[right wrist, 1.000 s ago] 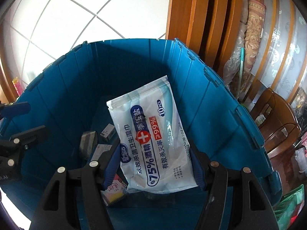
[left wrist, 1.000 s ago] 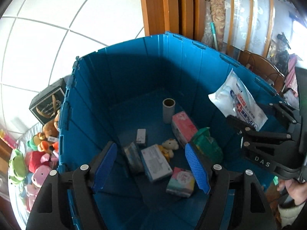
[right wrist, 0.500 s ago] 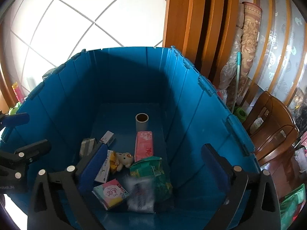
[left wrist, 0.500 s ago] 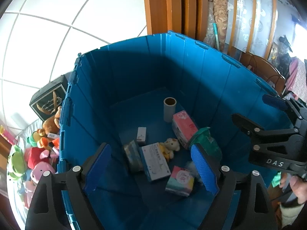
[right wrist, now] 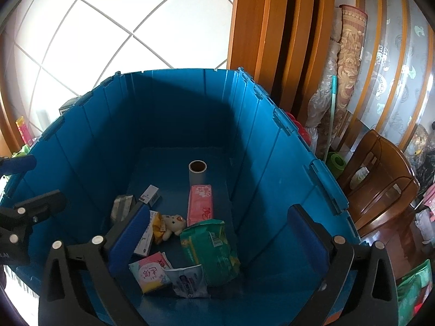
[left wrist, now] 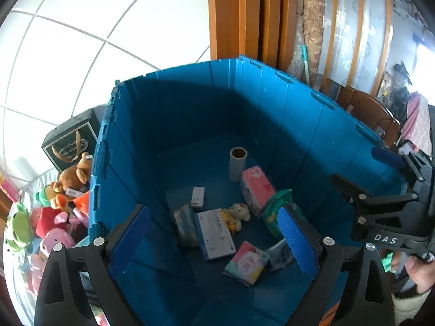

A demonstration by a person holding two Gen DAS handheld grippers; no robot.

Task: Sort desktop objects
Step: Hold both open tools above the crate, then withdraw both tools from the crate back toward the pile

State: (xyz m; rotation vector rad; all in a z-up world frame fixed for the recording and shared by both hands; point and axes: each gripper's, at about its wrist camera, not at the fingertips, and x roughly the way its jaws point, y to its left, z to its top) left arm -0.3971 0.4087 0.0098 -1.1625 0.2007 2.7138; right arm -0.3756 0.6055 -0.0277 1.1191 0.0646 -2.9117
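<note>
blue crate [right wrist: 293, 163] | holds cardboard tube [right wrist: 197, 171], packets | stuffed toys [left wrist: 54, 212] outside

Wooden chair [right wrist: 380, 179] beside rolled rug [right wrist: 350, 54].

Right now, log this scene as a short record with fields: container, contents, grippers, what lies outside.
container: blue crate, open top
contents: cardboard tube upright at the back; pink pack; green pack; wipes pouch at the front; small plush; several small boxes
left gripper: over the crate, jaws opening, nothing between them
right gripper: over the crate, jaws opening, nothing between them
outside: plush toys beside the crate; wooden chair
</note>
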